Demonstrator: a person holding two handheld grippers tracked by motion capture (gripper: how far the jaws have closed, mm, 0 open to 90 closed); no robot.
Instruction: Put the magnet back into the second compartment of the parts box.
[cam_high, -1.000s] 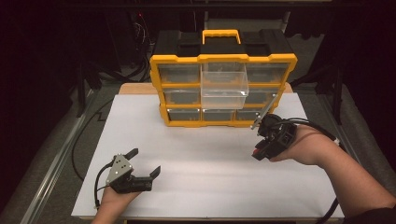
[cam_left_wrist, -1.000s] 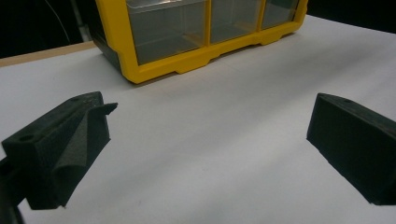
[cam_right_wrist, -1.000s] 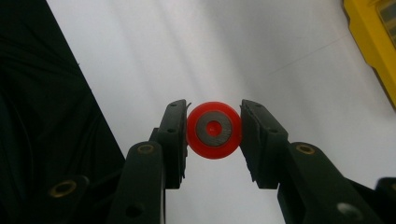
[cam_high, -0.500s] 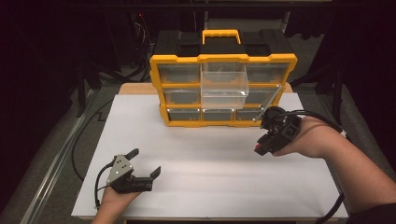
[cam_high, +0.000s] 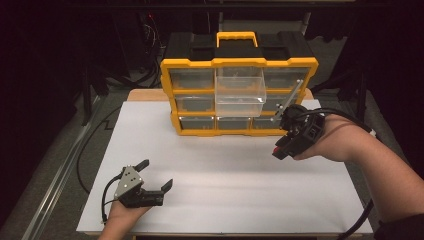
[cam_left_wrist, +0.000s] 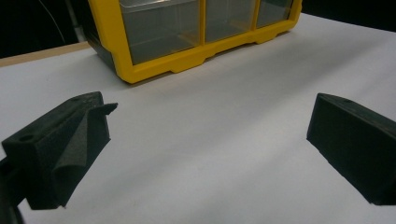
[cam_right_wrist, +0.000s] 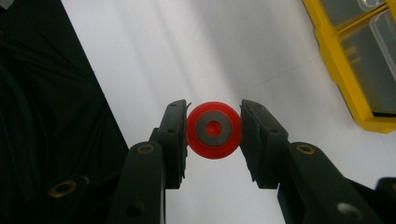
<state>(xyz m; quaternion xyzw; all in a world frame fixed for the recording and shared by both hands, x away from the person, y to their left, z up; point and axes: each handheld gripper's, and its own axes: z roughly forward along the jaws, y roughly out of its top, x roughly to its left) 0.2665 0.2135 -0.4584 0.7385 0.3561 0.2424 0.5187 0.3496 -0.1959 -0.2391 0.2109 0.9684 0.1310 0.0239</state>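
A small red wheel with a grey hub (cam_right_wrist: 214, 130) sits squeezed between the two black jaws of my right gripper (cam_right_wrist: 214, 136). From above, that gripper (cam_high: 280, 148) hangs over the white table at the right, just off the lower right corner of the yellow drawer cabinet (cam_high: 239, 62), and the red wheel (cam_high: 277, 150) shows at its tip. The cabinet's clear top-middle drawer (cam_high: 240, 91) is pulled out. My left gripper (cam_high: 156, 174) rests near the front left edge, jaws wide apart and empty (cam_left_wrist: 212, 114).
A white sheet (cam_high: 225, 175) covers the table. The cabinet's yellow base (cam_left_wrist: 187, 60) lies ahead of the left gripper and at the right in the right gripper view (cam_right_wrist: 345, 70). Cables trail off both table sides into dark floor.
My right hand has risen with the red wheel and shifted slightly right, nearer the cabinet's right edge. The left gripper has not moved.
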